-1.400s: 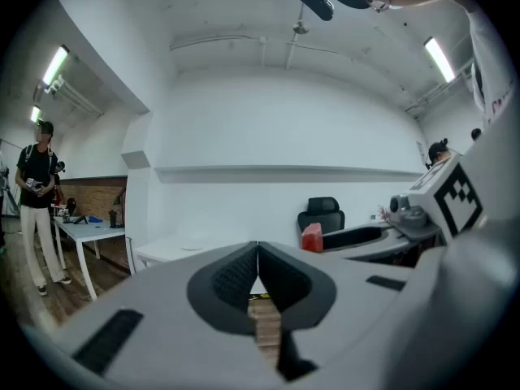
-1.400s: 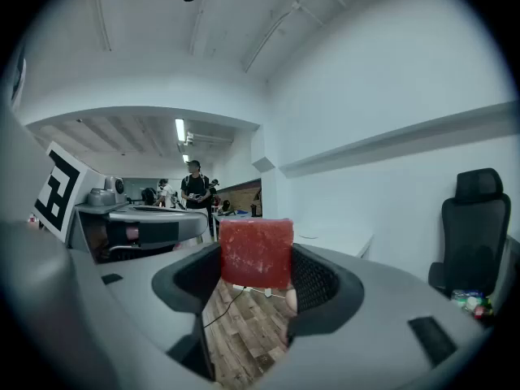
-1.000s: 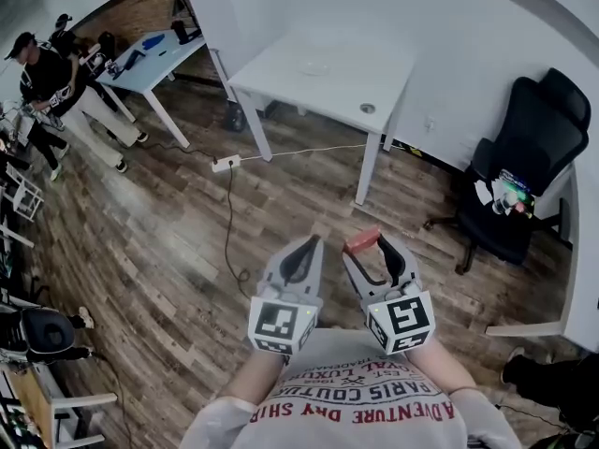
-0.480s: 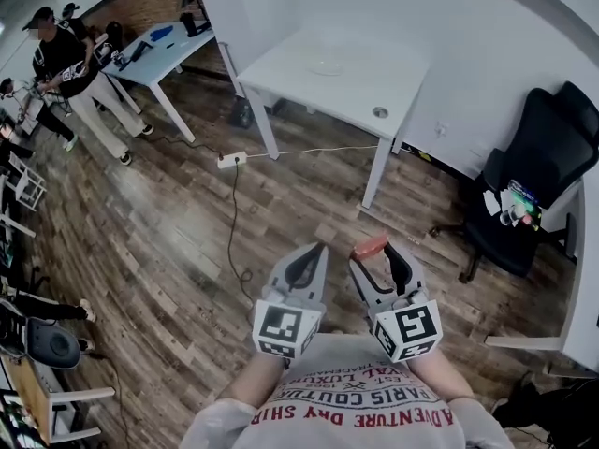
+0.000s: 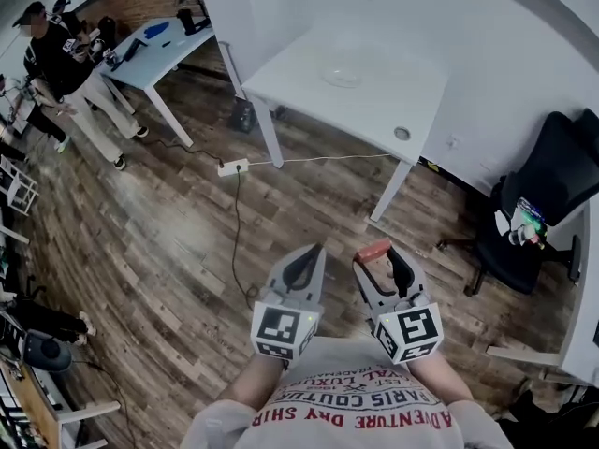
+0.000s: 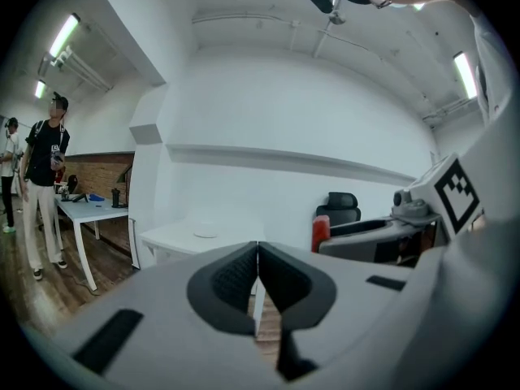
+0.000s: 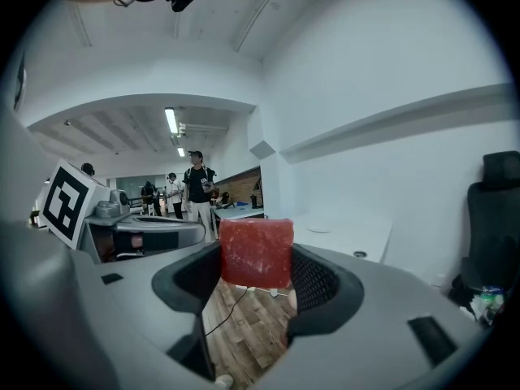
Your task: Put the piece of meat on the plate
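Note:
My right gripper (image 5: 376,258) is shut on a red block of meat (image 5: 372,250), held above the wooden floor in front of me; the meat (image 7: 256,253) fills the gap between its jaws (image 7: 256,270). My left gripper (image 5: 305,256) hangs beside it, shut with nothing between its pads (image 6: 257,279). A white plate (image 5: 342,78) lies on the white table (image 5: 393,106) ahead; the plate (image 6: 206,233) also shows small in the left gripper view. Both grippers are well short of the table.
A black office chair (image 5: 538,213) stands to the right of the table. A power strip and cable (image 5: 233,168) lie on the wood floor. People stand by a second table (image 5: 154,50) at the far left.
The table and plate have drawn nearer and shifted right in the head view. Both grippers keep their pose, the right one still holding the meat.

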Tool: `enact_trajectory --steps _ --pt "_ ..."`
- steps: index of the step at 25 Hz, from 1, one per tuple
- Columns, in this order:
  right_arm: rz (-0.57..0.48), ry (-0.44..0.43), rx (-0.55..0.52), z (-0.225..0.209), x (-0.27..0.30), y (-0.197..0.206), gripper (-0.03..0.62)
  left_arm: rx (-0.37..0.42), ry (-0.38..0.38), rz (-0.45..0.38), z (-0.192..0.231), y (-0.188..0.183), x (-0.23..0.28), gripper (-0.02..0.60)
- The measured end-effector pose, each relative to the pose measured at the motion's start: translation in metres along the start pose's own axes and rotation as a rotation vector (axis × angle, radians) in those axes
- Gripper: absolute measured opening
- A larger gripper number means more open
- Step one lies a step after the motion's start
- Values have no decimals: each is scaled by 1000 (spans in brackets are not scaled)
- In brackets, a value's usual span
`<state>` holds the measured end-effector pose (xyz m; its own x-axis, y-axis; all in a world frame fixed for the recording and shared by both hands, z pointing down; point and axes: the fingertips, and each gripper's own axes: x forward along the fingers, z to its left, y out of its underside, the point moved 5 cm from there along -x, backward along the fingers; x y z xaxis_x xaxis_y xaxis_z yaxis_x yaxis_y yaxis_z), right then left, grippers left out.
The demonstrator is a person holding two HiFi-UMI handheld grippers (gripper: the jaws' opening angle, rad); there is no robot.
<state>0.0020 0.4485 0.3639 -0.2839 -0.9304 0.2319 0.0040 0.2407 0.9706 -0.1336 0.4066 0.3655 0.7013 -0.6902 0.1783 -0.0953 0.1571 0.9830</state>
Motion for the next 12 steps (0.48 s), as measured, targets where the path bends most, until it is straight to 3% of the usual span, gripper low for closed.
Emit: enact_trajectory --steps 12 --pt "1 89 52 37 173 -52 275 7 90 -7 187 -32 60 6"
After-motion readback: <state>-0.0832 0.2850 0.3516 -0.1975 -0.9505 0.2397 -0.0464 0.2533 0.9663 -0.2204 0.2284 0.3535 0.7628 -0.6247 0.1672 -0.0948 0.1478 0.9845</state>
